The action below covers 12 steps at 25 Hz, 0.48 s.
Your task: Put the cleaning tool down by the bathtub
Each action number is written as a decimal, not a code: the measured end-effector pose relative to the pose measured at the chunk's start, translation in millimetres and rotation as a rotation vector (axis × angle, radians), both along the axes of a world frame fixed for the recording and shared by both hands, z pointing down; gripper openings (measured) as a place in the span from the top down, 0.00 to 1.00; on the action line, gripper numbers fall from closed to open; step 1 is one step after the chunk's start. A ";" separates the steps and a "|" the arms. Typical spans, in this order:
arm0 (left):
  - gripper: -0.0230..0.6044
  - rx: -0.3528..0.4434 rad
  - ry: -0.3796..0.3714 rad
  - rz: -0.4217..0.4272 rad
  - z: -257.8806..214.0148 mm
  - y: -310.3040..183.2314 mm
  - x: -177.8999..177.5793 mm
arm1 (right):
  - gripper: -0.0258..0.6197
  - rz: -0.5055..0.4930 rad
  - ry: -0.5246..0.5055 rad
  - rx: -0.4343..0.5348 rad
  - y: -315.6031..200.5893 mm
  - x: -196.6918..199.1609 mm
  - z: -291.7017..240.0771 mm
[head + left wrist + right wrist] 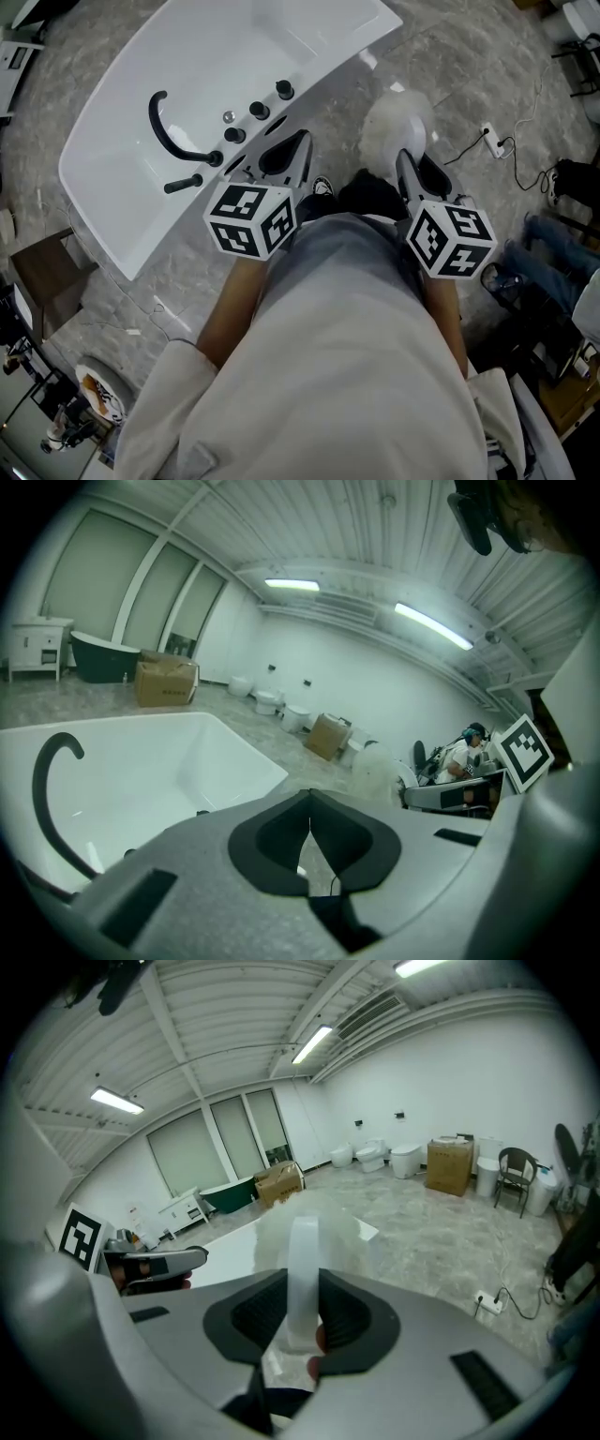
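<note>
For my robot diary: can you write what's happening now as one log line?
right gripper: shut on fluffy white cleaning tool | left gripper: shut, empty | white bathtub: in front, tool not yet down

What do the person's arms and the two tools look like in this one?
The left tool and right tool have grey bodies with black pads. Each carries a cube of black-and-white square markers. The person's sleeves are pale and loose.

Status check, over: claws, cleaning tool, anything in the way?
Left claw shut, empty. Right claw shut on cleaning tool handle, fluffy head over floor beside bathtub, not yet down. Power strip on floor farther right.
</note>
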<state>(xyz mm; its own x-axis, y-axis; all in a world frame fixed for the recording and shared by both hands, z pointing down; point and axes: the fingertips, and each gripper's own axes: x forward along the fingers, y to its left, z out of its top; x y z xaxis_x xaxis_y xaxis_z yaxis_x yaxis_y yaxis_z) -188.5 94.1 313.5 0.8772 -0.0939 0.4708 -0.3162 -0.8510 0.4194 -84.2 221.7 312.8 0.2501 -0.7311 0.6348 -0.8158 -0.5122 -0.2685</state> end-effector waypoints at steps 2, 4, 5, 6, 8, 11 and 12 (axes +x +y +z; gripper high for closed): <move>0.96 -0.001 -0.009 -0.007 2.4 -3.5 0.9 | 0.83 0.018 0.000 0.002 -0.5 5.3 0.8; 0.96 -0.007 -0.015 -0.013 4.2 -7.0 2.4 | 0.83 0.027 -0.003 0.001 -2.9 10.3 1.5; 0.96 -0.009 -0.016 -0.015 5.0 -9.0 4.2 | 0.83 0.028 -0.005 0.002 -5.0 13.5 2.0; 0.96 -0.010 -0.017 -0.018 5.7 -11.0 7.1 | 0.83 0.029 -0.007 0.004 -7.6 17.4 2.7; 0.96 -0.007 -0.018 -0.023 6.4 -15.1 14.4 | 0.83 0.027 -0.011 0.008 -13.6 26.6 4.6; 0.96 0.023 -0.028 -0.029 3.8 -24.3 27.3 | 0.83 0.018 -0.020 0.017 -26.2 42.1 5.5; 0.96 0.034 -0.032 -0.031 2.9 -27.5 31.6 | 0.83 0.014 -0.022 0.020 -30.6 47.1 5.7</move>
<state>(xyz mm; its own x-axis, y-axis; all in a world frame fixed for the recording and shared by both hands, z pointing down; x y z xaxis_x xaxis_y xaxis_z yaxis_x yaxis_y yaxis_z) -156.9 66.6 316.4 0.8582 -0.1370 0.4947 -0.3554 -0.8540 0.3799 -37.1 191.2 318.5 0.2463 -0.7402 0.6256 -0.8026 -0.5177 -0.2965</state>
